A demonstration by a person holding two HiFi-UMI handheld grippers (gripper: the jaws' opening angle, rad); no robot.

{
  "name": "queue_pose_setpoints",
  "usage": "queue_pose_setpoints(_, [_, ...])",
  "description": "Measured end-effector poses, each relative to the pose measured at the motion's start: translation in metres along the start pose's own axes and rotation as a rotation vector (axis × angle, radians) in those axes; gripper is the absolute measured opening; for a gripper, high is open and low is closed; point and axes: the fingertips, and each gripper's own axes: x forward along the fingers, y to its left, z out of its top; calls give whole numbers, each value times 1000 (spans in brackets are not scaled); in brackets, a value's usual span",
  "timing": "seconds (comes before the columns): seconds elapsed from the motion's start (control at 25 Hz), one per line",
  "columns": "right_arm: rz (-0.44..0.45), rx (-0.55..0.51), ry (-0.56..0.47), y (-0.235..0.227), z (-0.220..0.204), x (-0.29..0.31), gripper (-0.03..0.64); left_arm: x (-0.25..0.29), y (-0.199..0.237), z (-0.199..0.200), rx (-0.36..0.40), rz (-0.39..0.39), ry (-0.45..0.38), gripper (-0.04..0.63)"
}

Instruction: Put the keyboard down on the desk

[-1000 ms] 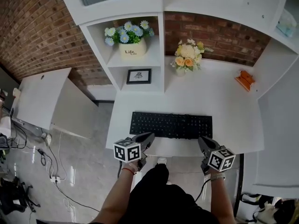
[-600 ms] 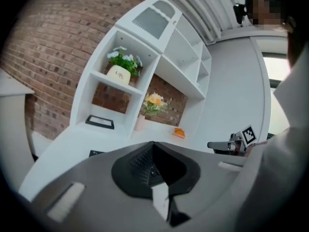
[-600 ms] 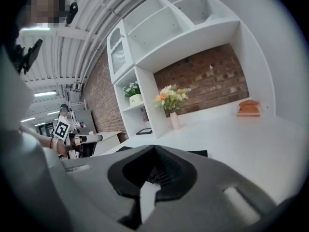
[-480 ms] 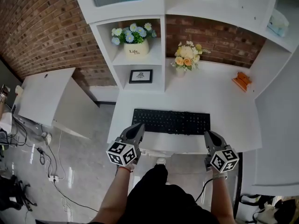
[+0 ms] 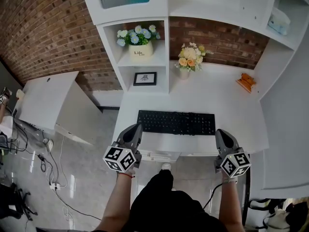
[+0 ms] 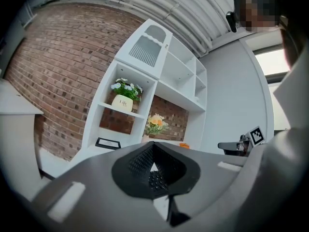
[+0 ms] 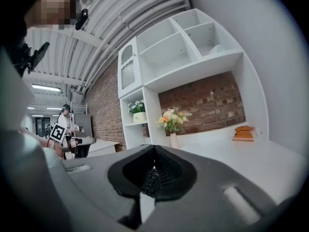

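The black keyboard (image 5: 176,123) lies flat on the white desk (image 5: 212,98), near its front edge. My left gripper (image 5: 136,128) hovers just off the keyboard's left end, shut and empty. My right gripper (image 5: 221,133) is shut and empty too, below the keyboard's right end. Neither touches it. In the left gripper view the jaws (image 6: 153,149) are closed, with keyboard keys (image 6: 157,180) visible beyond the notch. The right gripper view shows the same: closed jaws (image 7: 154,151) and a sliver of the keyboard (image 7: 150,181) past them.
A white shelf unit holds a flower pot (image 5: 138,49) and a framed picture (image 5: 145,78). A vase of flowers (image 5: 189,62) and an orange object (image 5: 245,82) stand at the desk's back. A white side table (image 5: 43,100) is left; cables (image 5: 48,163) lie on the floor.
Both grippers have lifted and drawn back from the keyboard's front corners, the left one also swinging outward. The keyboard stays flat on the desk.
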Motion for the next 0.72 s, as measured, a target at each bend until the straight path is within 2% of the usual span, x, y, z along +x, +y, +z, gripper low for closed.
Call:
queue_pose_setpoints(0.36, [-10,-46,-73,15,19,-26,-2,-31,-7,16,3,28,-65,-5])
queue_pose_setpoints(0.52, [-6,-91,-83,24,25,-35,-2,-42,-11,19,-5,32,-81,-5])
queue_pose_setpoints(0.72, [-7,-99,-101,31,29,-45,-2,-52,-15,17,-23,30,-92,-5])
